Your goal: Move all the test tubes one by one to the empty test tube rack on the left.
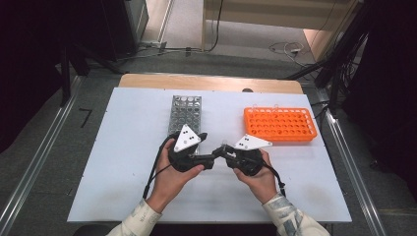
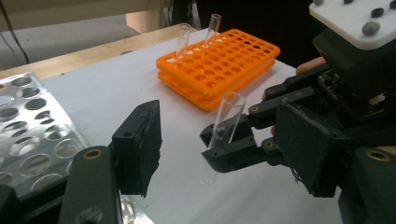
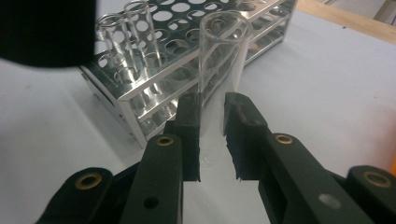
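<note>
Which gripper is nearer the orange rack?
Right. The right gripper holds a test tube just before the orange rack; the left gripper sits farther left, by the metal rack.

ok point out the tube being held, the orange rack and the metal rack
held test tube [image 2: 227,116], left gripper view, on its clear wall just below the open rim
orange rack [image 1: 280,124], high view, on its holed top plate
metal rack [image 3: 140,88], right gripper view, on the near edge of its top plate

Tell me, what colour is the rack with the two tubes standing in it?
Bright orange rack; clearest in the left gripper view.
</note>
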`<control>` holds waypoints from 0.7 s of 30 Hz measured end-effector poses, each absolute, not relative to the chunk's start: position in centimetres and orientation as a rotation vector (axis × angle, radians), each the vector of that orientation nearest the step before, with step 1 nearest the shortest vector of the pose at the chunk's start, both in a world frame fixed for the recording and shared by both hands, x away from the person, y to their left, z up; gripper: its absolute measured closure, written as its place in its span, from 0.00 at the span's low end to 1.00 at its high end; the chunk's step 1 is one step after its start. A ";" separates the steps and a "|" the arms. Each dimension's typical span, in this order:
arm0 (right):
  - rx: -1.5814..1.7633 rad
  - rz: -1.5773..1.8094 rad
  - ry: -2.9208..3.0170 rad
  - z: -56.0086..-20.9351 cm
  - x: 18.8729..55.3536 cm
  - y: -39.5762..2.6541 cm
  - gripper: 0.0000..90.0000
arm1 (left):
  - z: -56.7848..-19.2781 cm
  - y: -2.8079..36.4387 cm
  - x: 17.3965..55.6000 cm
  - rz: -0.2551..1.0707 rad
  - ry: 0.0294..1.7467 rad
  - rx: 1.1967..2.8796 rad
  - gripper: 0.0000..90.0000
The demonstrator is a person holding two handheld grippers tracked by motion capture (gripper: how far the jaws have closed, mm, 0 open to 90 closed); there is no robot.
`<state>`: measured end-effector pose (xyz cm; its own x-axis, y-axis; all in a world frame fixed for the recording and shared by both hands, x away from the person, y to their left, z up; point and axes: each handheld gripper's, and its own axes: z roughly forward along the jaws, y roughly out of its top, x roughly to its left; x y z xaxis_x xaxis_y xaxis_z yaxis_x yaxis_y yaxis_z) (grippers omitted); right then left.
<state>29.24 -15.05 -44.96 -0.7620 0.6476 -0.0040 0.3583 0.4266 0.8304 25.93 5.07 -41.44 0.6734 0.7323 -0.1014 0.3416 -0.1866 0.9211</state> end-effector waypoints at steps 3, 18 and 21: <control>0.861 1.261 2.373 -45.0 29.1 -14.8 0.81 | -41.6 4.6 25.9 0.457 0.837 1.809 0.39; 0.812 1.280 2.401 -44.8 28.5 -14.3 0.81 | -42.1 3.5 26.6 0.454 0.808 1.855 0.73; 0.814 1.283 2.400 -44.8 28.6 -14.3 0.81 | -42.1 3.4 26.6 0.452 0.811 1.863 0.77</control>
<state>28.55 -14.31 -44.80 -0.7948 0.6069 0.0027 0.3394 0.4407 0.8310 26.59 3.42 -42.12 0.7037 0.7087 -0.0507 0.3297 -0.2625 0.9069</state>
